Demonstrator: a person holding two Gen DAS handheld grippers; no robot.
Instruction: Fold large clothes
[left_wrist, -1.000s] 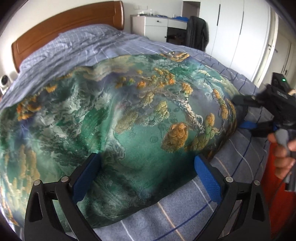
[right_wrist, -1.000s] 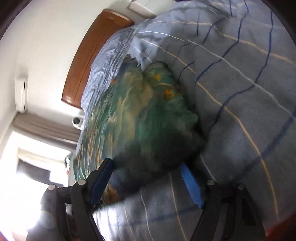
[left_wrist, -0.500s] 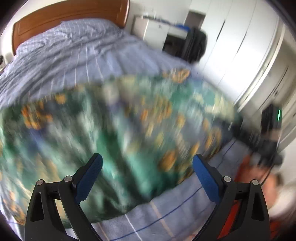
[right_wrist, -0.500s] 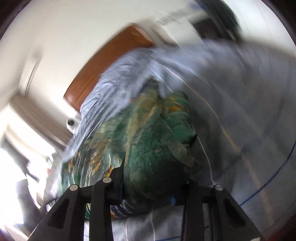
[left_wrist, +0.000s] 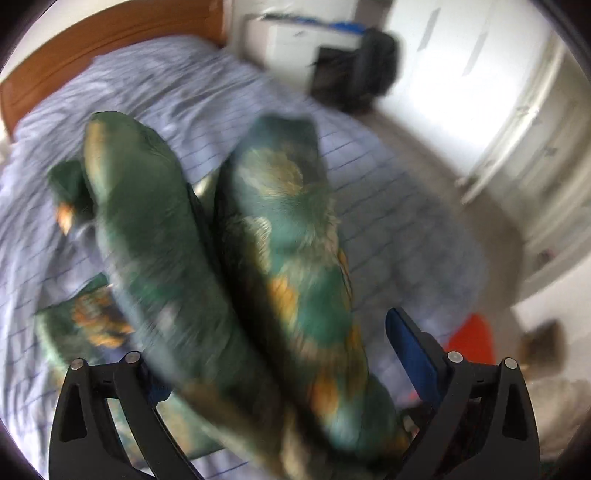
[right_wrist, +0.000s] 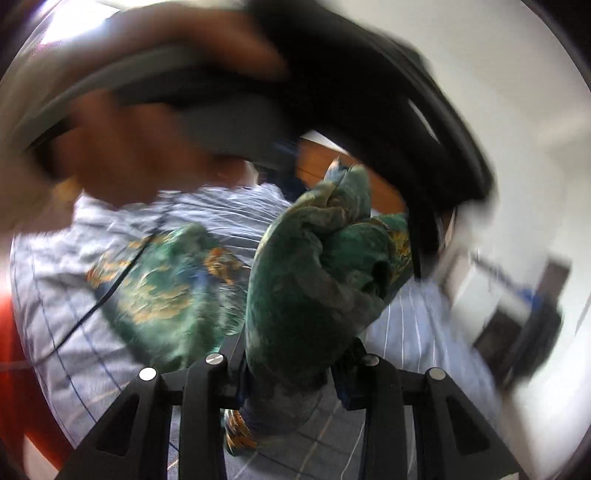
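The green garment with orange and gold print (left_wrist: 280, 266) hangs bunched in thick folds over the blue striped bed (left_wrist: 177, 92). In the left wrist view it fills the space between my left gripper's (left_wrist: 288, 362) wide-apart jaws; the blue right pad (left_wrist: 413, 343) stands free of the cloth, the left pad is mostly hidden. In the right wrist view my right gripper (right_wrist: 291, 373) is shut on a thick bunch of the garment (right_wrist: 317, 280), lifted above the bed (right_wrist: 207, 218). The left hand and its gripper body (right_wrist: 332, 92) loom blurred just above.
A wooden headboard (left_wrist: 92, 48) is at the far end of the bed. A white desk with a dark chair (left_wrist: 354, 62) and white wardrobes (left_wrist: 480, 74) stand to the right. An orange object (left_wrist: 472, 339) lies at the bed's near right side.
The garment, flat on the bed a second ago, has been gathered and lifted into bunched folds. My right gripper closed on it and swung up and round; both views are motion-blurred.
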